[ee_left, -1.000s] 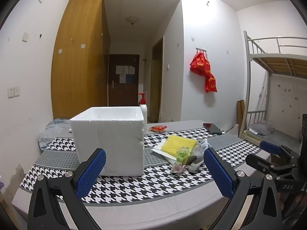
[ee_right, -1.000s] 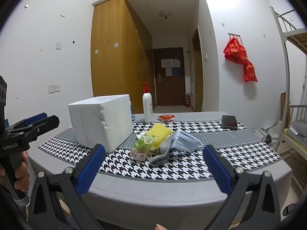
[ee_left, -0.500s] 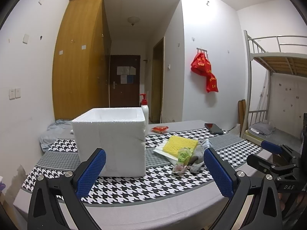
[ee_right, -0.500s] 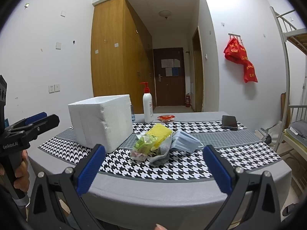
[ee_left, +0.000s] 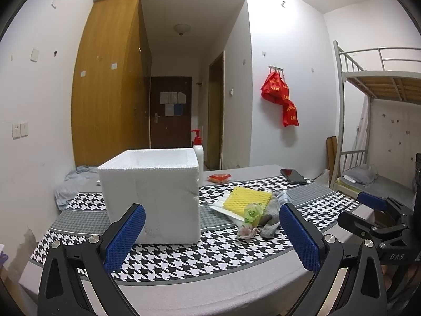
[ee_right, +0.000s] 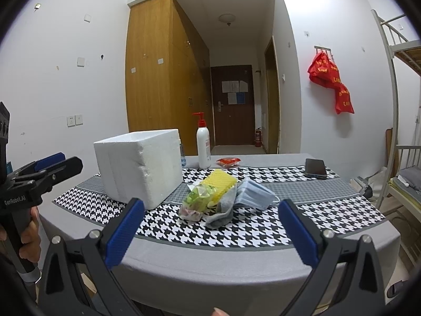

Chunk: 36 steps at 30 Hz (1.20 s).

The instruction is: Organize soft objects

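A white foam box (ee_left: pixel 151 194) (ee_right: pixel 138 167) stands open-topped on the houndstooth cloth, left of a small pile. The pile holds a yellow sponge (ee_left: pixel 247 198) (ee_right: pixel 219 181), a green plastic packet (ee_left: pixel 250 217) (ee_right: pixel 198 201), a grey sock (ee_left: pixel 269 217) (ee_right: pixel 222 210) and a blue face mask (ee_right: pixel 254 194). My left gripper (ee_left: pixel 210 239) hovers open near the table's front edge, facing the box and pile, nothing between its blue pads. My right gripper (ee_right: pixel 210 233) is open too, short of the front edge, aimed at the pile. Each gripper shows at the other view's side.
A pump bottle (ee_right: pixel 203 144) stands behind the box. A red packet (ee_right: pixel 228 161) and a dark phone (ee_right: pixel 315 168) lie further back on the grey table (ee_right: pixel 236 268). A bunk bed (ee_left: pixel 379 121) stands at the right, and a hand (ee_right: pixel 27 239) holds the left gripper's handle.
The left wrist view has shifted slightly, with the box and pile sitting a little lower and further right in the frame. The right gripper has not visibly moved.
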{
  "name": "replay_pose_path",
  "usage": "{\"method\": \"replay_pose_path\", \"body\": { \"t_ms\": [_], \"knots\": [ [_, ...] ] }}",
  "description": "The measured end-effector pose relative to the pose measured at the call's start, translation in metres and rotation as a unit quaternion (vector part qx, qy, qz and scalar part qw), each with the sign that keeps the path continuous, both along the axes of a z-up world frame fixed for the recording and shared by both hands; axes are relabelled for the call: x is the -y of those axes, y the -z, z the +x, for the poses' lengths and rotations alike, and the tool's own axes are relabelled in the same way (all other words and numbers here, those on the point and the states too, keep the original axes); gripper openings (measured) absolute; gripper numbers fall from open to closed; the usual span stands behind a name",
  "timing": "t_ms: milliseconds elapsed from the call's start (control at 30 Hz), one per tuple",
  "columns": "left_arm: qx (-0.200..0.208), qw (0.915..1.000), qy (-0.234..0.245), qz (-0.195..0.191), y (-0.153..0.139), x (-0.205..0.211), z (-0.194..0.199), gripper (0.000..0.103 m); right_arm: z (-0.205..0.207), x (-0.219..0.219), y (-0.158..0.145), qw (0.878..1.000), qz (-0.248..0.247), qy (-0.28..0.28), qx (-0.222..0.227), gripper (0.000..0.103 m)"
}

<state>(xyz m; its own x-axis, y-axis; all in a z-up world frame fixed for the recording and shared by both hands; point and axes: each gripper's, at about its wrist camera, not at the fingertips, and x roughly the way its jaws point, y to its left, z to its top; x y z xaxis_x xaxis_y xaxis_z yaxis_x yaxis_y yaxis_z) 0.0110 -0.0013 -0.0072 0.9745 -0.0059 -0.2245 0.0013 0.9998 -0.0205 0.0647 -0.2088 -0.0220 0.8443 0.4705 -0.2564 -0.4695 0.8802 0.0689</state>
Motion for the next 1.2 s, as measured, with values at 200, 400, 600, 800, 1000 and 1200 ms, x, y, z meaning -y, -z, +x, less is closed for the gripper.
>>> {"method": "replay_pose_path", "body": {
  "t_ms": [200,400,600,800,1000,1200],
  "knots": [
    [0.002,1.0000,0.000,0.000,0.000,-0.001,0.001,0.102,0.000,-0.001,0.000,1.000,0.000,-0.001,0.001,0.103],
    [-0.002,1.0000,0.000,-0.002,-0.002,-0.003,0.007,0.102,0.005,-0.002,-0.001,1.000,-0.001,0.000,-0.002,0.103],
    [-0.022,0.9997,0.009,-0.005,0.003,-0.004,0.025,0.102,0.018,-0.001,0.001,1.000,0.003,0.008,-0.014,0.103],
    [-0.045,0.9988,0.020,-0.005,0.009,0.000,0.047,0.102,0.035,0.000,0.007,0.999,-0.003,0.017,-0.033,0.103],
    [-0.071,0.9969,0.033,-0.008,0.016,0.002,0.071,0.102,0.057,-0.003,0.014,0.998,-0.015,0.021,-0.054,0.103],
    [-0.098,0.9934,0.060,0.001,0.024,0.012,0.094,0.102,0.076,-0.007,0.020,0.997,-0.029,0.025,-0.070,0.103]
  ]
}}
